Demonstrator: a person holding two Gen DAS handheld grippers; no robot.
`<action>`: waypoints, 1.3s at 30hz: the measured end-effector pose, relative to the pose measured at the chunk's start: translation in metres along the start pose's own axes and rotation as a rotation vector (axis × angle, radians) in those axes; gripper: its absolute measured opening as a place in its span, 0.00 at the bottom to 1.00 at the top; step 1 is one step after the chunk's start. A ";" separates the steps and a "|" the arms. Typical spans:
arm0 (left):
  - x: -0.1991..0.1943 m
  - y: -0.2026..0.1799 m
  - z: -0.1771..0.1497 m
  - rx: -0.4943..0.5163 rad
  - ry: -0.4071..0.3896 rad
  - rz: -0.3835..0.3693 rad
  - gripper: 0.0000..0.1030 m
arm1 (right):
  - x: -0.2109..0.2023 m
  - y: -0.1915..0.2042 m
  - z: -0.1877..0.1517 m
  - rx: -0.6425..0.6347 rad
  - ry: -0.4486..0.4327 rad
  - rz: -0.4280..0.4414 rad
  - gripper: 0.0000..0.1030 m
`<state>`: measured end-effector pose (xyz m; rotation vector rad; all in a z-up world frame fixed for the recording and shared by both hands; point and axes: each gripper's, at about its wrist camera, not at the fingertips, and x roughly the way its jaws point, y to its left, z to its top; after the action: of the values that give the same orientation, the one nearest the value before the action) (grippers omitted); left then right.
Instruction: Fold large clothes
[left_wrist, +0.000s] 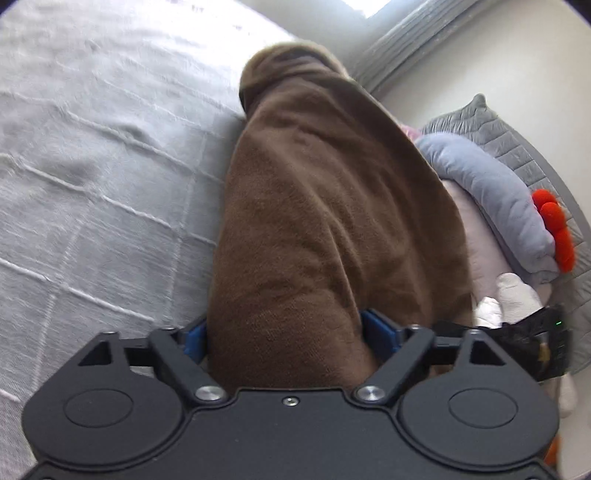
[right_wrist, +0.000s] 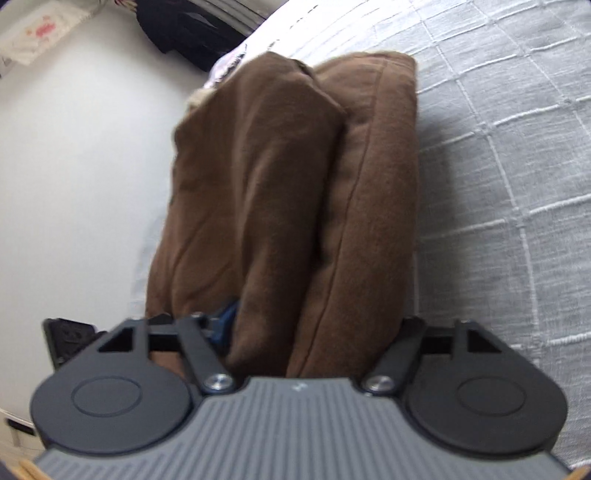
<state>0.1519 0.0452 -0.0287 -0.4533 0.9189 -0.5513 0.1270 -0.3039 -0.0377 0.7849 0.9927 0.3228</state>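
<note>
Found the brown fleece garment (left_wrist: 325, 221) folded into a long, thick bundle on the bed (left_wrist: 92, 147), along the edge of the pale checked cover. Saw it run from both claws away toward the far end, where a rolled end rested on the cover. Noted two stacked lengths in the right wrist view (right_wrist: 295, 184), the left one topmost, with a stitched seam down the right one.

Found the left claw (left_wrist: 288, 328) spread wide around the near end of the bundle. Saw cloth fill the whole gap there and touch both blue pads (left_wrist: 195, 334). Found the right claw (right_wrist: 314, 325) spread wide too, astride the other near end. Made out only one blue pad (right_wrist: 223, 325) there, with cloth on either side of it; lost the other behind the fabric.

Noted the bed cover (right_wrist: 517, 147) to the right of the bundle in the right wrist view and a plain white wall (right_wrist: 74, 147) to its left. Glimpsed dark clothing (right_wrist: 184, 33) hanging at the top of that view. Spotted, beyond the garment in the left wrist view, a grey-blue plush toy (left_wrist: 498, 195) with red pompoms (left_wrist: 554, 229). Saw it lying against a grey quilted cushion (left_wrist: 498, 125). Found both views blurred.
</note>
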 end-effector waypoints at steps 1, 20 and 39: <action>-0.004 -0.003 -0.001 0.027 -0.027 0.002 0.86 | -0.002 0.001 0.000 0.003 -0.012 -0.017 0.81; -0.009 -0.039 0.044 0.333 -0.422 0.096 0.85 | 0.004 0.018 0.048 0.066 -0.344 0.014 0.46; 0.020 -0.076 0.034 0.640 -0.288 -0.031 0.83 | -0.035 -0.011 0.050 0.077 -0.463 0.062 0.55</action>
<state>0.1709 -0.0211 0.0217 0.0358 0.4222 -0.7491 0.1491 -0.3540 -0.0086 0.9111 0.5484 0.1443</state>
